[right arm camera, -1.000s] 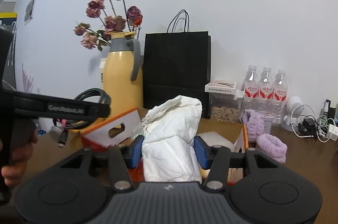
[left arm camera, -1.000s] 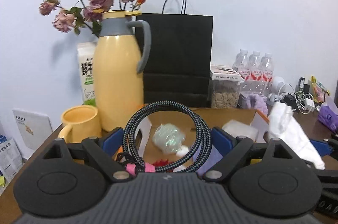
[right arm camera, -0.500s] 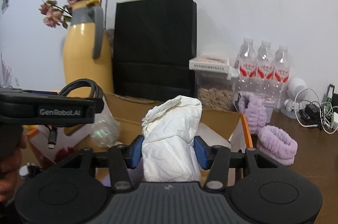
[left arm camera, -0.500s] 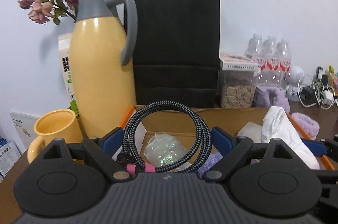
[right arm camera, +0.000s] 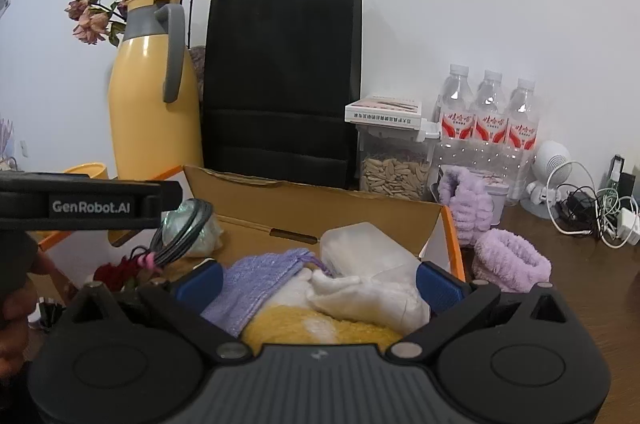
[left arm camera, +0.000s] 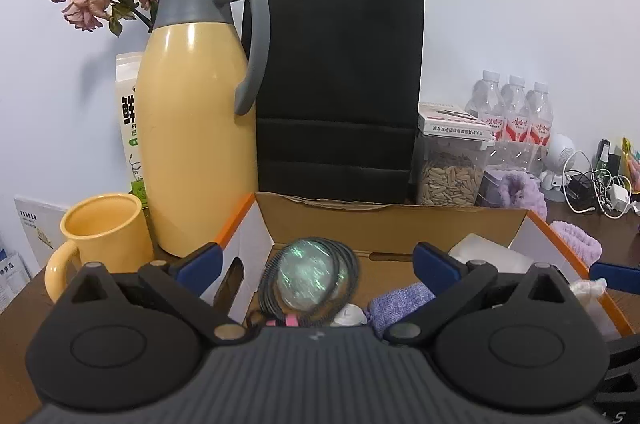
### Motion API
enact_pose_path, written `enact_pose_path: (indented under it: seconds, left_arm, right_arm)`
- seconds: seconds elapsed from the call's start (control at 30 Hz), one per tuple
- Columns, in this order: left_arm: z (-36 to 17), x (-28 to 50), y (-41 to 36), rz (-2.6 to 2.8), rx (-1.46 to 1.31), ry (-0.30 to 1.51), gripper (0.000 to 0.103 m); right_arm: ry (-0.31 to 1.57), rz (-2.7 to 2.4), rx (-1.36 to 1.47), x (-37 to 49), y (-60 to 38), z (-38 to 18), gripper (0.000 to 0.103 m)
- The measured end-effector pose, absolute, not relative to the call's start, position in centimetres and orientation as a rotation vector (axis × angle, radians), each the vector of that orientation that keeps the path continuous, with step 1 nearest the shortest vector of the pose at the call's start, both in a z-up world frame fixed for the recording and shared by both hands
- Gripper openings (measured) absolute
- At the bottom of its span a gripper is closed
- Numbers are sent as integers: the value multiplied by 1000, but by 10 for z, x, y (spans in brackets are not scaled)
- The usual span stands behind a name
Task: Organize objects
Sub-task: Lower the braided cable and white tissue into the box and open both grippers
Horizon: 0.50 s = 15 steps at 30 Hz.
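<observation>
Both grippers were held over the open cardboard box (left arm camera: 394,220), and both sets of jaws were opening at that instant. The left gripper (left arm camera: 316,260) was spread wide with its blue pads clear of everything; nothing was gripped by it. The coiled braided cable (left arm camera: 349,274) was seen lying loose inside the box, at its left end, draped around a crumpled iridescent plastic bag (left arm camera: 308,274). A pink band on the coil was visible at the near edge.

The right gripper (right arm camera: 318,278) was likewise released, its pads standing apart from the white crumpled cloth (right arm camera: 364,294), which was lying in the box between the jaws. The cloth was resting on top of a yellow fuzzy item (right arm camera: 320,330), with a lilac drawstring pouch (right arm camera: 260,282) just beside it on the left and a white plastic-wrapped packet (right arm camera: 362,248) behind it.

Behind the box, a yellow thermos jug (left arm camera: 196,128) and a black paper bag (left arm camera: 338,88) were seen upright against the wall. A yellow mug (left arm camera: 102,240) was standing left of the jug. To the right, a clear jar of seeds (right arm camera: 394,174), three water bottles (right arm camera: 488,116) and lilac scrunchies (right arm camera: 510,260) were spread on the brown table (right arm camera: 580,272).
</observation>
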<state>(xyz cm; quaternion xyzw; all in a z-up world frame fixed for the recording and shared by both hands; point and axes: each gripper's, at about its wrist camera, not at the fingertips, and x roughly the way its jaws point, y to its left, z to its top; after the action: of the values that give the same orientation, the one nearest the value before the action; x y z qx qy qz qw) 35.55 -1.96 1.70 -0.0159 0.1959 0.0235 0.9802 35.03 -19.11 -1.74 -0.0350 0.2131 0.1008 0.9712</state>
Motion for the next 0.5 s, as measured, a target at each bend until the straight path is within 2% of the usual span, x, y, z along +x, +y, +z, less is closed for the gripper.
enact_pose_path:
  seconds: [0.5]
  left_arm:
    - [30, 300, -10, 26, -62, 281, 103]
  right_arm:
    - [328, 177, -86, 303, -197, 3, 103]
